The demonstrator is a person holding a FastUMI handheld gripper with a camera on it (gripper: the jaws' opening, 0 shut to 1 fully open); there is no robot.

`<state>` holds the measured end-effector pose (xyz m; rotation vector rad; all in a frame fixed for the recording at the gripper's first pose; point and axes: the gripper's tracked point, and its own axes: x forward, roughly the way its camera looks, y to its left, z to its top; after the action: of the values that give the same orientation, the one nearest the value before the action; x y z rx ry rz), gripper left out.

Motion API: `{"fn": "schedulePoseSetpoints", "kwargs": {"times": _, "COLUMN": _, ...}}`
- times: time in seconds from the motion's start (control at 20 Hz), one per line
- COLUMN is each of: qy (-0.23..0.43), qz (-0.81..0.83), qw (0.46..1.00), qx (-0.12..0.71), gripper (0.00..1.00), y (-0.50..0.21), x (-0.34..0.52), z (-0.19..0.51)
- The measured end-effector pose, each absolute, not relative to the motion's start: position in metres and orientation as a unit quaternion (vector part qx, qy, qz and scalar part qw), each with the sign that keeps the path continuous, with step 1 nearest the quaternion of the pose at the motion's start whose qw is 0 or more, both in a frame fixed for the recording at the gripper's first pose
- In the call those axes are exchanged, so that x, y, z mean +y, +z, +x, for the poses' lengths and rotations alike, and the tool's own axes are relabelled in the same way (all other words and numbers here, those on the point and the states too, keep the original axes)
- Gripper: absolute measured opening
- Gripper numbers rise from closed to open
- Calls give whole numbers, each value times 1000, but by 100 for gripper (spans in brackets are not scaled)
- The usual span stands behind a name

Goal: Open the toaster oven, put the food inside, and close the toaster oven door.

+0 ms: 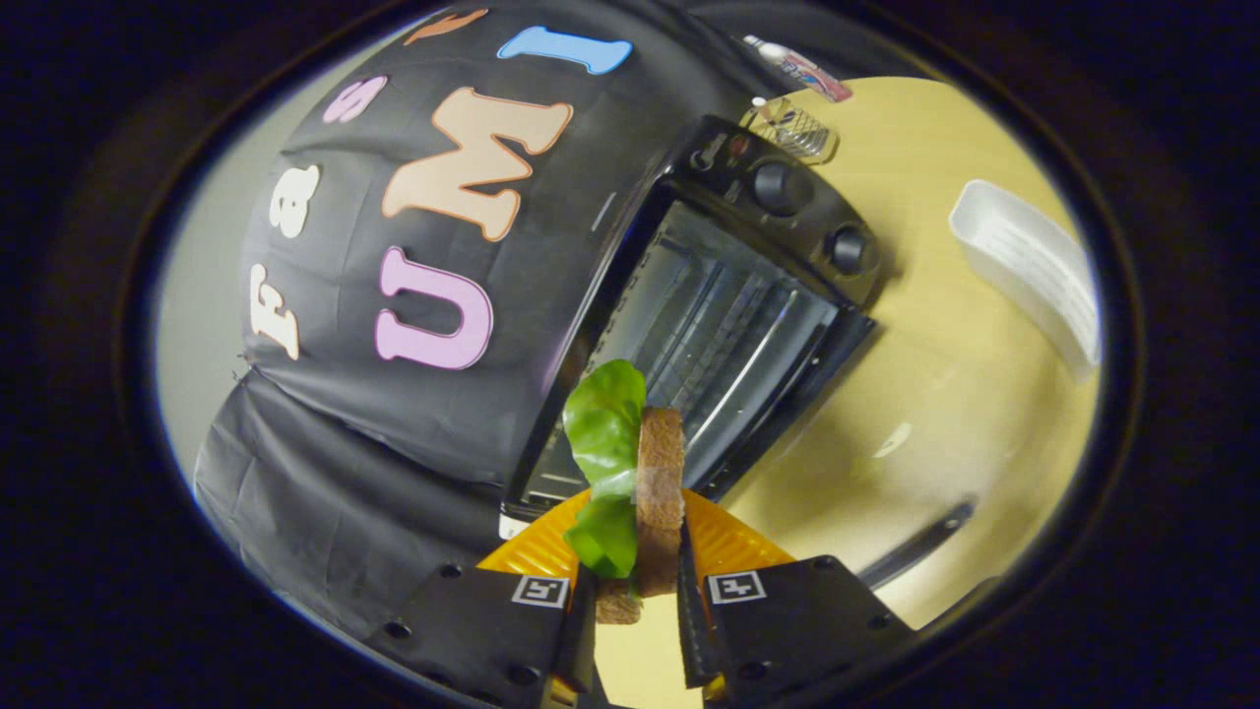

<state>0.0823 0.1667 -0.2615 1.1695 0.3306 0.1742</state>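
Observation:
My gripper (638, 551) is shut on the food, a slice of brown bread (661, 492) with a green lettuce leaf (604, 433) against it, held on edge between the fingers. Just beyond the food stands the black toaster oven (728, 295), seen tilted in this view. Its cavity and wire rack show, and its two knobs (780, 187) sit on the panel at the far side. The glass door appears to lie open over the table, with its dark handle (915, 547) beside my fingers.
The oven rests on a pale wooden table (965, 414). A white oblong container (1029, 266) lies beyond the door. A small wire rack (792, 128) and a tube (797, 67) sit behind the oven. The booth's black cloth wall (394, 394) stands close alongside the oven.

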Motion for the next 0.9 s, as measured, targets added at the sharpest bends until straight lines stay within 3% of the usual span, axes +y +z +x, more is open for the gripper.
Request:
{"fn": "schedulePoseSetpoints", "kwargs": {"times": 0.55, "qy": 44, "qz": 557, "qw": 820, "qx": 123, "gripper": 37, "y": -265, "x": 170, "z": 157}}
{"fn": "schedulePoseSetpoints", "kwargs": {"times": 0.9, "qy": 12, "qz": 494, "qw": 863, "qx": 107, "gripper": 40, "y": -270, "x": 153, "z": 186}}
